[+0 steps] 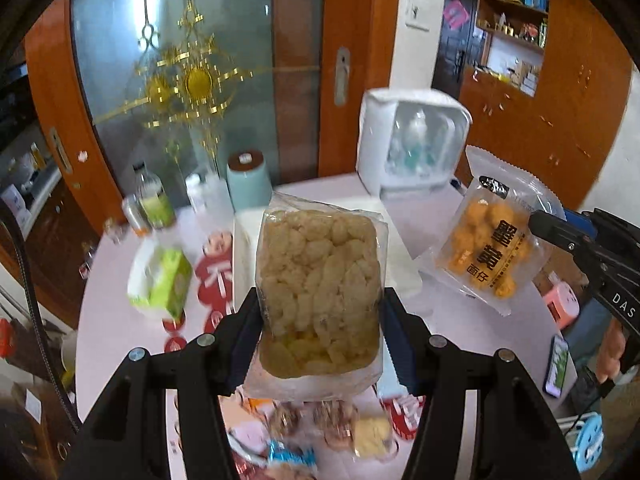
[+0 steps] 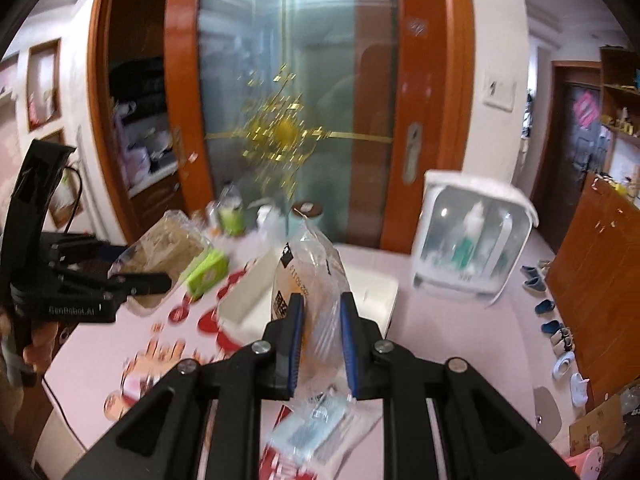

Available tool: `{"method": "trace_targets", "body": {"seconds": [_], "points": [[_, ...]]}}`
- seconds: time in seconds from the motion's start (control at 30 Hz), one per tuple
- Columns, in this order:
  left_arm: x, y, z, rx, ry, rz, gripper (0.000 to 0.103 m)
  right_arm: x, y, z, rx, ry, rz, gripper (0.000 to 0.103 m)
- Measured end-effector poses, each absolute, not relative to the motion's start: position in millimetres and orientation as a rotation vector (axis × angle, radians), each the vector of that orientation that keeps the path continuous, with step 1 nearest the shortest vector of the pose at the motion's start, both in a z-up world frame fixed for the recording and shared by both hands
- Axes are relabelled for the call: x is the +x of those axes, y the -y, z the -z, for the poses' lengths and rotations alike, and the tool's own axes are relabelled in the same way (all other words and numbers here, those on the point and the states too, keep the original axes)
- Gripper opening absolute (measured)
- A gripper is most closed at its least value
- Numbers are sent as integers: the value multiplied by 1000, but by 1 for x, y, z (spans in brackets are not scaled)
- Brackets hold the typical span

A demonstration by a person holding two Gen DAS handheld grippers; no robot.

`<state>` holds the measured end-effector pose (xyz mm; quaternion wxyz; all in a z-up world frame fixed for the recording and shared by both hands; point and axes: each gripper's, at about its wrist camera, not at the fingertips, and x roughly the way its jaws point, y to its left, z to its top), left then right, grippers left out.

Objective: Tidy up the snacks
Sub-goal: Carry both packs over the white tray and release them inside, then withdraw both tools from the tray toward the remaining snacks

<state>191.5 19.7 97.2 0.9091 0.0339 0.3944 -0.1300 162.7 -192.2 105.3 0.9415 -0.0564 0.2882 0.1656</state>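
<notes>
My left gripper (image 1: 318, 300) is shut on a clear bag of pale puffed snacks (image 1: 318, 280) and holds it upright above the table; the same bag shows in the right wrist view (image 2: 168, 248). My right gripper (image 2: 320, 308) is shut on a clear bag of orange snack balls (image 2: 308, 264) with black characters, held edge-on. That bag shows in the left wrist view (image 1: 492, 248), with the right gripper (image 1: 560, 236) at its right side. Several loose snack packets (image 1: 332, 428) lie on the table below the left gripper. A white box (image 2: 256, 292) stands on the table ahead.
The pink table (image 2: 96, 352) carries a green tissue pack (image 1: 164, 284), bottles (image 1: 154, 200), a teal canister (image 1: 250, 180) and a white cabinet with a clear door (image 2: 472, 240). A phone (image 1: 558, 366) lies near the right edge. A glass sliding door stands behind.
</notes>
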Motion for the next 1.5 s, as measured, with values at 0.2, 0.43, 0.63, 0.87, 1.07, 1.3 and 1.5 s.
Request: {"method": "trace_targets", "body": {"seconds": [0.2, 0.43, 0.63, 0.87, 1.07, 1.3, 1.5], "points": [[235, -17, -106, 55, -769, 246, 56, 204, 183, -111, -74, -536, -247, 18], [292, -18, -79, 41, -781, 207, 56, 257, 171, -91, -36, -578, -197, 18], [321, -20, -41, 24, -845, 197, 56, 290, 158, -59, -22, -658, -187, 18], [333, -24, -16, 25, -875, 173, 95, 318, 148, -25, 9, -750, -207, 32], [322, -30, -22, 28, -860, 161, 97, 304, 148, -33, -8, -705, -187, 63], [290, -39, -37, -4, -820, 133, 97, 267, 156, -41, -2, -696, -152, 68], [255, -42, -50, -24, -786, 97, 97, 229, 169, -44, 56, -673, -131, 80]]}}
